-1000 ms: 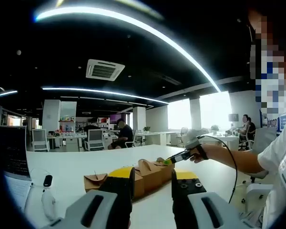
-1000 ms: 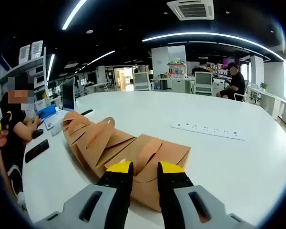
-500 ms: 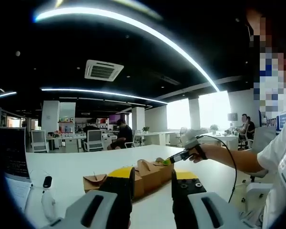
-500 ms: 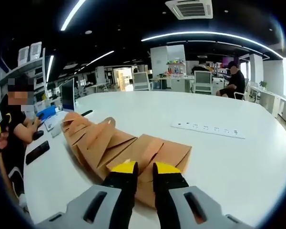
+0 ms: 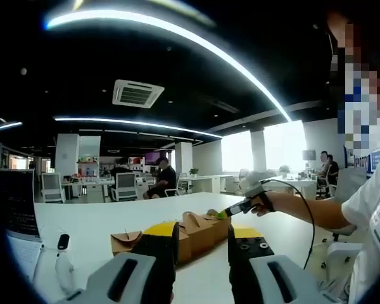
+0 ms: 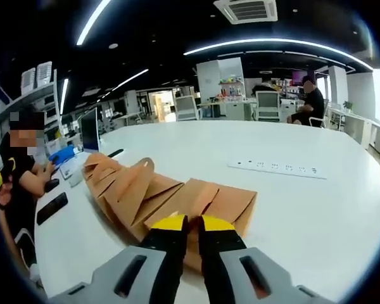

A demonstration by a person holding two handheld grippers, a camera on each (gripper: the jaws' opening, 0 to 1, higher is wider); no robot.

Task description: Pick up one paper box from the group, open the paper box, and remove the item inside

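Observation:
A row of brown gable-top paper boxes (image 6: 130,183) lies across the white table (image 6: 196,142). My right gripper (image 6: 193,223) sits over the nearest box (image 6: 225,199), its yellow-tipped jaws drawn almost together around that box's top edge. In the left gripper view the same boxes (image 5: 199,229) show beyond my left gripper (image 5: 202,233), which hangs open short of them with nothing between its jaws. There the right gripper (image 5: 223,214) comes in from the right in a person's hand (image 5: 264,201), its tip on the end box of the row.
A white power strip (image 6: 275,167) lies right of the boxes. A seated person (image 6: 19,174), a phone (image 6: 50,206) and a monitor (image 6: 90,126) are at the table's left end. A screen (image 5: 16,202) and a small black device (image 5: 63,239) sit left in the left gripper view.
My right gripper's jaws have narrowed steadily over the nearest box. The left gripper has stayed still and open.

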